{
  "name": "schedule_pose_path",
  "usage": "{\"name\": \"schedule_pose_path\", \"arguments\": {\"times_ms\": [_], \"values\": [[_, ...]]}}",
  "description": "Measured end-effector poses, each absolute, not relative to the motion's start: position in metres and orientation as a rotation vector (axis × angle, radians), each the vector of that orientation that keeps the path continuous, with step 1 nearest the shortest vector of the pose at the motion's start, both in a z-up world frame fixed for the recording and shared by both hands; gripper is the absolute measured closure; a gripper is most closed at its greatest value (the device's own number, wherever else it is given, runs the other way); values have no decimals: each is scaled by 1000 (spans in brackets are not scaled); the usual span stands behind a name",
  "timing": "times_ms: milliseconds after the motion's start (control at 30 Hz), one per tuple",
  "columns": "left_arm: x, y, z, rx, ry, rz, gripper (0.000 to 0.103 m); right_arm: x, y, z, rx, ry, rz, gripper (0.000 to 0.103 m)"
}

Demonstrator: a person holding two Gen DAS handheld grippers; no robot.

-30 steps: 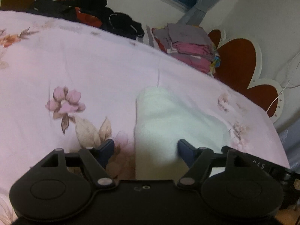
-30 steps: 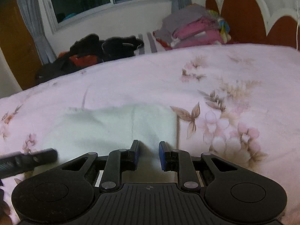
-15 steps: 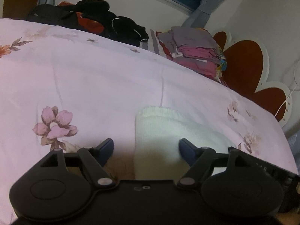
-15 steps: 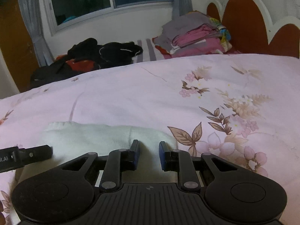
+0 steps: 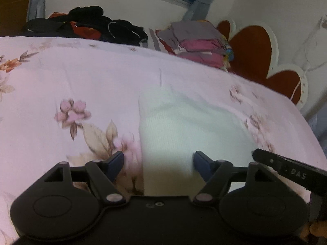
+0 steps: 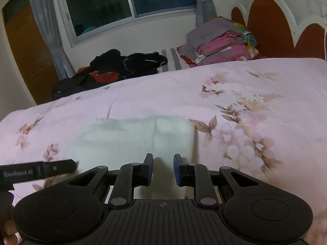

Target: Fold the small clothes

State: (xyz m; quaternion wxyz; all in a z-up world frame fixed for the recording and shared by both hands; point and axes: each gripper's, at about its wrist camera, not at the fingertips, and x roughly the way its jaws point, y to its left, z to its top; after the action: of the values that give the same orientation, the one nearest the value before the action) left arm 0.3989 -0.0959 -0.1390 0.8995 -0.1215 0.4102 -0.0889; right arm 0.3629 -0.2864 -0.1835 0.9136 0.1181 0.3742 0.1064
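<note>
Left gripper (image 5: 158, 161) wide apart, right gripper (image 6: 163, 168) narrowly apart, both raised since earlier; white garment (image 6: 139, 138) now flat.

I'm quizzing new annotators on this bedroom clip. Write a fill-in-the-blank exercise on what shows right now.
1. The white garment lies on a quilt printed with ____.
2. The left gripper has its jaws spread ____.
3. The stack of folded clothes sits beside the ____ headboard.
4. Behind the pile of dark clothes is a ____.

Missing words: flowers; wide; red; window
</note>
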Motion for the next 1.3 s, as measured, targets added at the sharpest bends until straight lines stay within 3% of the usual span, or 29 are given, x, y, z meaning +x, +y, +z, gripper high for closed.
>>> {"name": "schedule_pose_path", "arguments": {"times_ms": [400,800,1300], "values": [[385,-101,-136,-224,868,-181,28,324,-292,-170,237,791,221,82],[348,-99,-151,-231,924,-231,28,255,-291,-191,210,912,252,82],[332,-103,-144,-230,932,-268,28,245,-296,-192,196,938,254,82]]}}
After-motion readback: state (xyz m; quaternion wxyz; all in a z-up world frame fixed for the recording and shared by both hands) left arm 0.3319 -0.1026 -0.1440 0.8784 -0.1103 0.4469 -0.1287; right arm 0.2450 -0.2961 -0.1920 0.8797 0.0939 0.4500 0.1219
